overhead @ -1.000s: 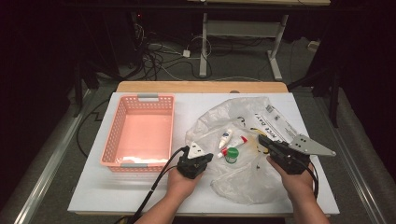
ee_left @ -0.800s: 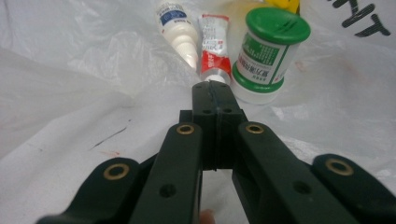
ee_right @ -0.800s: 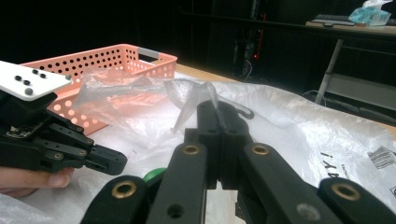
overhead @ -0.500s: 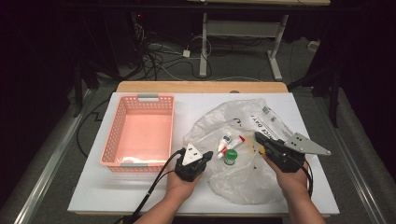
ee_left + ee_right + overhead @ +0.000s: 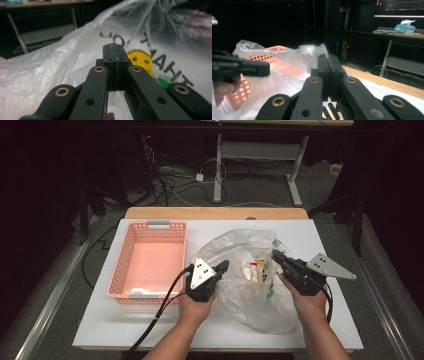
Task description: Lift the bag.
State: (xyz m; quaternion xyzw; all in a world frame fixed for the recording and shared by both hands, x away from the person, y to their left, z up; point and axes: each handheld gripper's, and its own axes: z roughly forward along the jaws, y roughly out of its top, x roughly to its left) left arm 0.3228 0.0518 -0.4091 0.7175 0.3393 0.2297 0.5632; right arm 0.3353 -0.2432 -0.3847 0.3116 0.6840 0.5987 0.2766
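A clear plastic bag [image 5: 250,300] printed with a yellow smiley [image 5: 140,60] and black letters lies on the white table [image 5: 325,235]. Inside it are small white tubes [image 5: 247,270] and something green [image 5: 270,293]. My left gripper [image 5: 224,266] is shut on the bag's left rim and holds it up off the table. In the left gripper view its jaws [image 5: 115,50] meet, with the film [image 5: 50,70] bulging around them. My right gripper [image 5: 276,254] is shut on the bag's right rim; in the right gripper view its jaws [image 5: 328,60] meet below a raised flap of film [image 5: 312,51].
An empty pink basket [image 5: 116,275] stands on the table's left half, close beside the left hand. The bag's lower part spreads toward the table's front edge. Cables, a dark floor and a desk frame [image 5: 295,170] lie beyond the far edge.
My left gripper has risen, and the bag's left rim has come up with it, so the mouth stands taller and wider. The right gripper has hardly moved.
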